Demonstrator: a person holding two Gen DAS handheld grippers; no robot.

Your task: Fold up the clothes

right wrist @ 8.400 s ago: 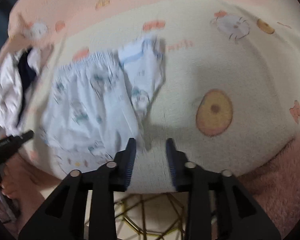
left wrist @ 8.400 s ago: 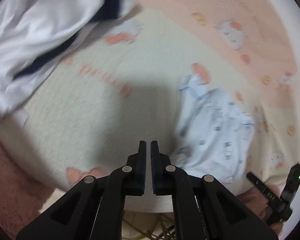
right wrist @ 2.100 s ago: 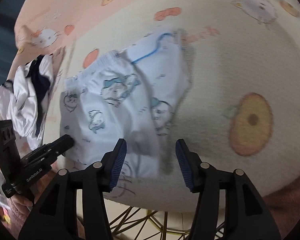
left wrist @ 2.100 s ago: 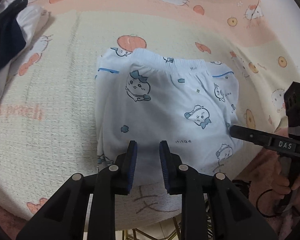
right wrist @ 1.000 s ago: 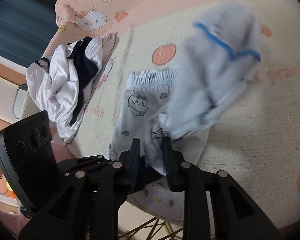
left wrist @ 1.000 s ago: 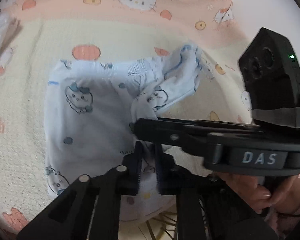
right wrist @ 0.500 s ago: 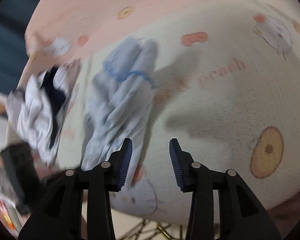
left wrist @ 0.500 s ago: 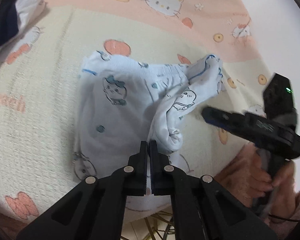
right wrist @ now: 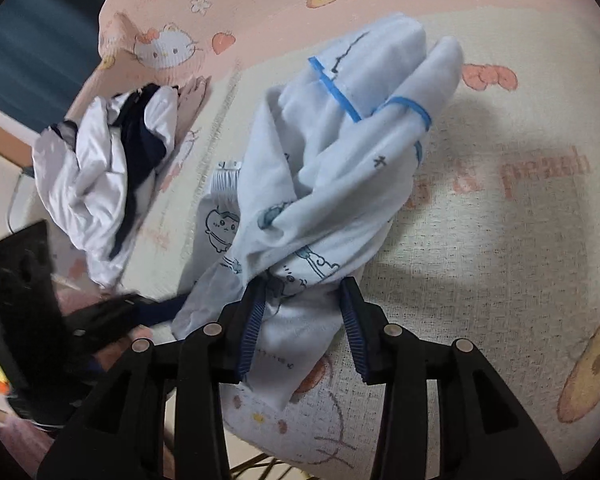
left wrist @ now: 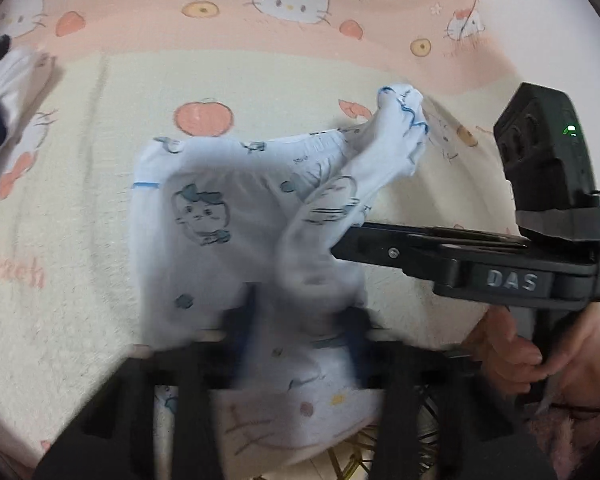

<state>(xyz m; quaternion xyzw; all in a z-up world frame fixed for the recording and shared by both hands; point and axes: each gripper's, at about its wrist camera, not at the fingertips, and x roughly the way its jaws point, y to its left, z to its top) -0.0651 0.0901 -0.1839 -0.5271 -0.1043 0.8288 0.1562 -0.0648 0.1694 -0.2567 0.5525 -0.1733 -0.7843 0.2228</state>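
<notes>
Now my right gripper [right wrist: 302, 320] fingers gape around the pale-blue shorts [left wrist: 236, 220] — left gripper [left wrist: 296, 320] too blurred to tell — so I pinch squarely.

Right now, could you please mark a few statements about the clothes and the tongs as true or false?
1. The pale blue garment lies flat and smooth. False: part of it is bunched and raised.
2. The right tongs stand apart with pale blue cloth between them. True.
3. The white and navy garment is neatly folded. False: it lies in a crumpled heap.
4. The blanket is plain grey. False: it is peach and cream with cartoon prints.
5. A hand holds the handle of the right tongs. True.
</notes>
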